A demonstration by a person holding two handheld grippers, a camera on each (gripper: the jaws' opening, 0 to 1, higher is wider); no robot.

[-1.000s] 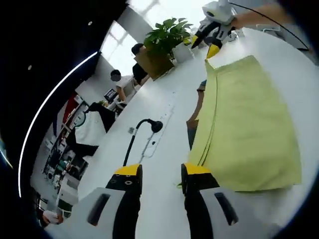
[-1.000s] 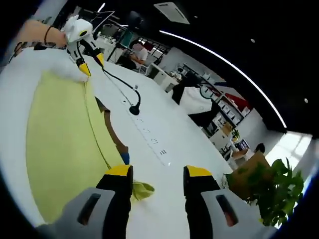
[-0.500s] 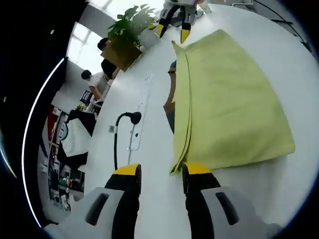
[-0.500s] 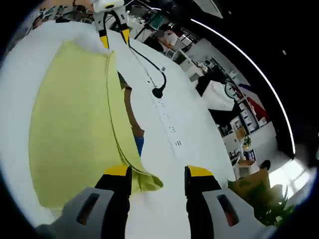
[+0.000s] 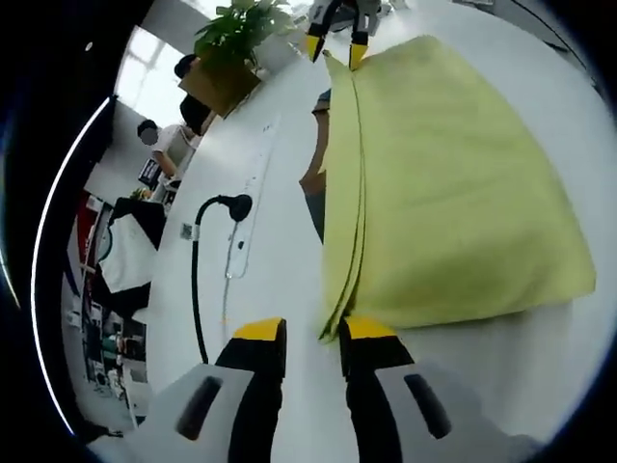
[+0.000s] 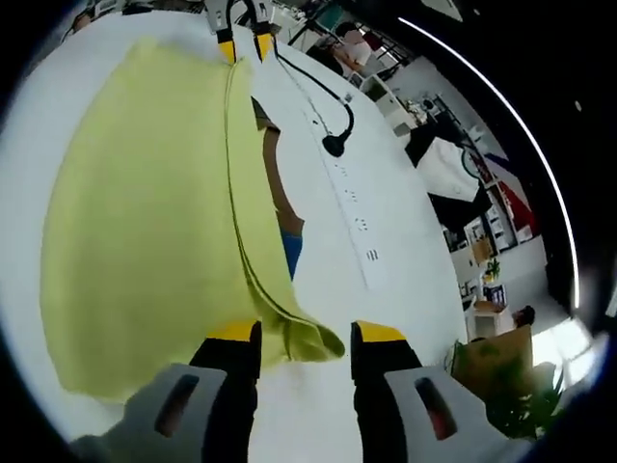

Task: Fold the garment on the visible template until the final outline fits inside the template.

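A yellow-green garment (image 5: 453, 193) lies folded flat on the white table (image 5: 280, 270). Its stacked edges run along the side where a brown and blue template (image 5: 313, 188) peeks out. My left gripper (image 5: 312, 333) is open with its jaws narrowed, and the garment's near corner sits between the tips. My right gripper (image 6: 306, 336) is open around the opposite corner of the garment (image 6: 145, 212), beside the template (image 6: 280, 207). Each gripper appears at the far end of the other's view: the right gripper (image 5: 335, 46) and the left gripper (image 6: 243, 43).
A black cable with a plug (image 5: 217, 207) and a flat power strip (image 5: 253, 193) lie on the table beside the garment's folded edge, as do the cable (image 6: 328, 135) and strip (image 6: 359, 224). A potted plant (image 5: 236, 29) stands at the table's end. People sit beyond.
Both grippers have come down to the garment's corners. The left jaws have narrowed around their corner; the right jaws closed in slightly. The garment itself has stayed flat.
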